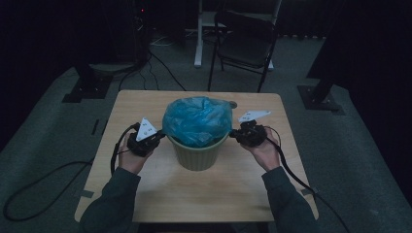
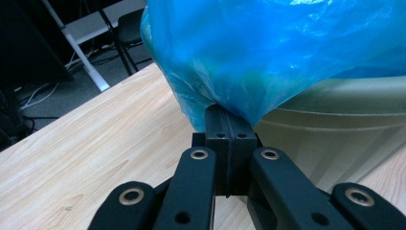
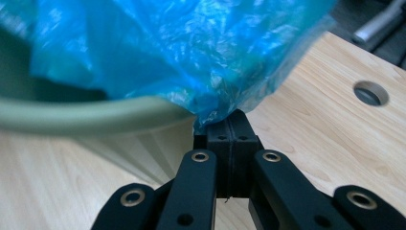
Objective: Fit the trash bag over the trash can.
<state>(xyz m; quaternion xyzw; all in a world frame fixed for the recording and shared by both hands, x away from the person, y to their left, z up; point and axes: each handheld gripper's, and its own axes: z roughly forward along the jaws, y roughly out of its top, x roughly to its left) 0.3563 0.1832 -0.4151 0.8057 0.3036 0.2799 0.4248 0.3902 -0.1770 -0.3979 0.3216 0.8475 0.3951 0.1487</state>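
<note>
Blue bag: a crinkled plastic liner bulging out of a pale green bin, at the centre of the frame on the wooden table.
Left claw: left of the bin, jaws pressed together on the bag's hanging edge, just beside the rim.
Right claw: right of the bin, jaws clamped on the bag's opposite edge.
Cable hole: round, in the table, right of the bag in the right gripper view.
Folding chair: upper centre, on the floor behind the table.
Cables: trailing across the dark floor, lower left.
</note>
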